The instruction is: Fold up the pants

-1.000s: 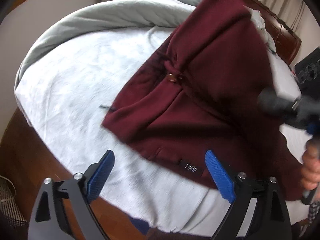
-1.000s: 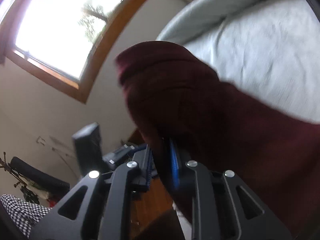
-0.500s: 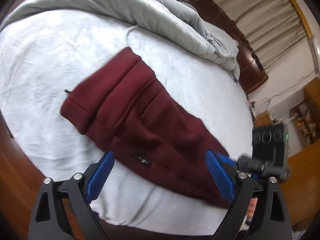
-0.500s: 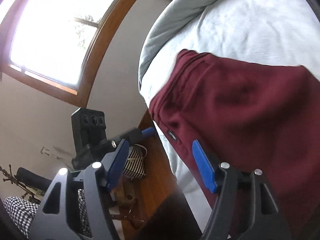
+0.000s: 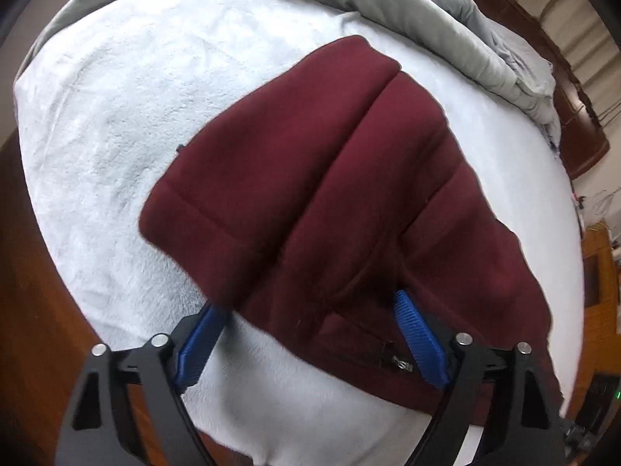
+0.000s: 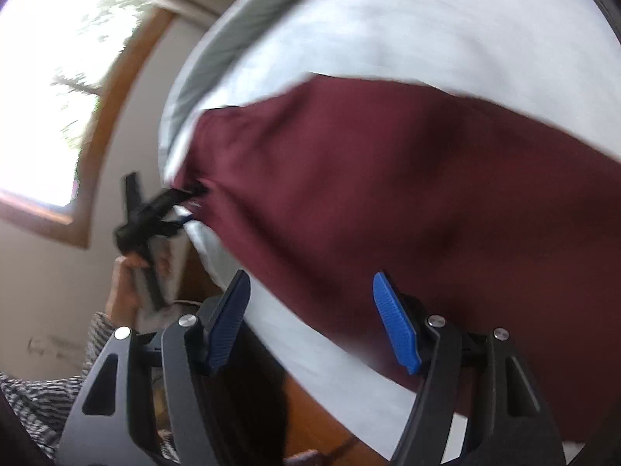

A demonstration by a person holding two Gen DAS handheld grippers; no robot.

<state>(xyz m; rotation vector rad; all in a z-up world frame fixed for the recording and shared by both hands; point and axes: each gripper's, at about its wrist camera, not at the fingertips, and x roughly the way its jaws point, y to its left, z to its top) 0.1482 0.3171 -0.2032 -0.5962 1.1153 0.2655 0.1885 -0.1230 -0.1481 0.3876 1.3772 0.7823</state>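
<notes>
Dark red pants [image 5: 349, 202] lie folded on the white bed sheet [image 5: 128, 116], with a small black label near their front edge. My left gripper [image 5: 310, 306] straddles that front edge; its jaws stand wide and are closing, with the fabric between the blue pads [image 5: 421, 343]. In the right wrist view the pants [image 6: 388, 194] spread across the sheet. My right gripper [image 6: 310, 310] hovers open over their near edge, holding nothing. The left gripper [image 6: 155, 213] shows there, blurred, at the pants' left end, held by a hand [image 6: 124, 283].
A grey duvet [image 5: 427, 11] is bunched along the far side of the bed, with a dark wooden headboard [image 5: 574, 116] behind it. The wooden bed frame [image 5: 31, 272] runs along the near side. A bright window [image 6: 58, 77] is on the left wall.
The right gripper let go of the lifted pants, opened and drew back. The pants dropped into a flat fold on the bed. The left gripper sank onto their front edge.
</notes>
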